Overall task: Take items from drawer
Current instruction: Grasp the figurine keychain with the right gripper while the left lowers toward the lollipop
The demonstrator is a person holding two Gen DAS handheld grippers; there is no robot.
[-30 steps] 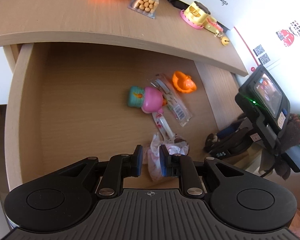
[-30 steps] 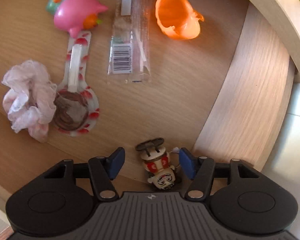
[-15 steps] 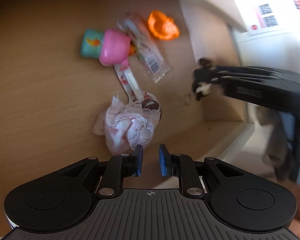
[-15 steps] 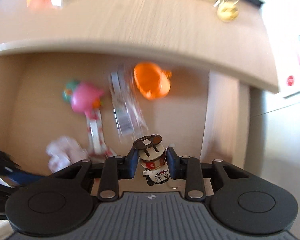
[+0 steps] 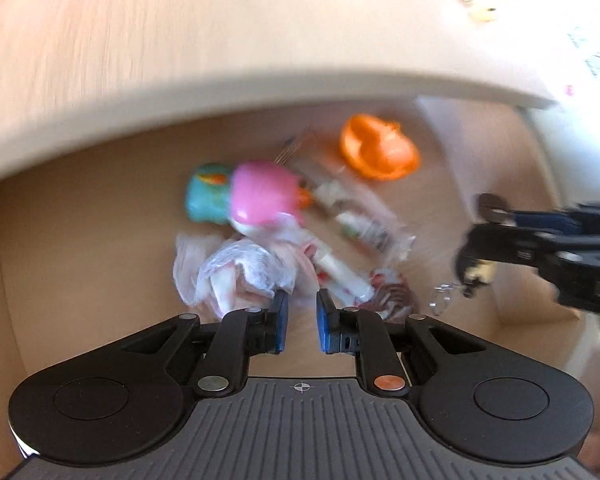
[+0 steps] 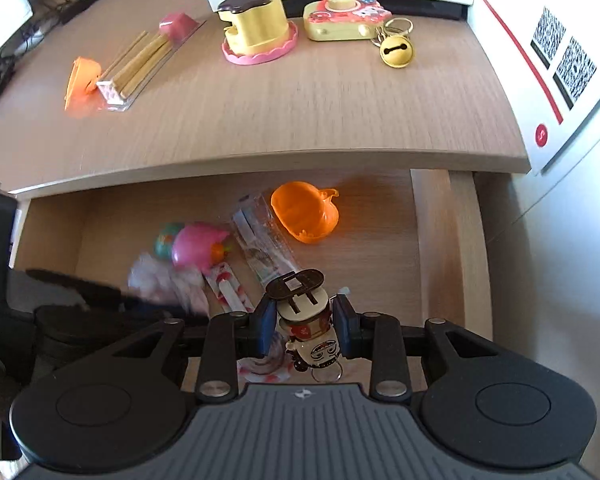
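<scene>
My right gripper (image 6: 303, 326) held a small doll keychain (image 6: 310, 336), its jaws pressed against both sides of the figure's body, with the flat dark cap sticking up above the pads and a metal ring hanging below. I held it above the front of the open drawer (image 6: 436, 248), just under the edge of the tabletop (image 6: 300, 112).

My left gripper (image 5: 299, 326) hovered low inside the drawer with its jaws narrowed to a small gap and nothing between the blue pads. Just ahead of them lay a crumpled white-and-pink scrunchie (image 5: 236, 272), its edge touching the tip of the left pad (image 5: 281, 322). The left wrist view was blurred, so finer detail there was hard to tell.

Still in the drawer were a pink-and-teal toy (image 6: 196, 244), a clear wrapped packet (image 6: 266, 248) beside it, an orange plastic shell (image 6: 306, 212) toward the back right, and a red-and-white spoon-shaped wrapper (image 6: 228, 290) lying near the scrunchie.

On the tabletop stood a yellow toy on a pink base (image 6: 258, 26), a toy camera (image 6: 346, 22) beside it, a round yellow bell (image 6: 396, 50) touching the camera's key ring, a pack of biscuit sticks (image 6: 142, 62) and another orange shell (image 6: 82, 80) against that pack.
</scene>
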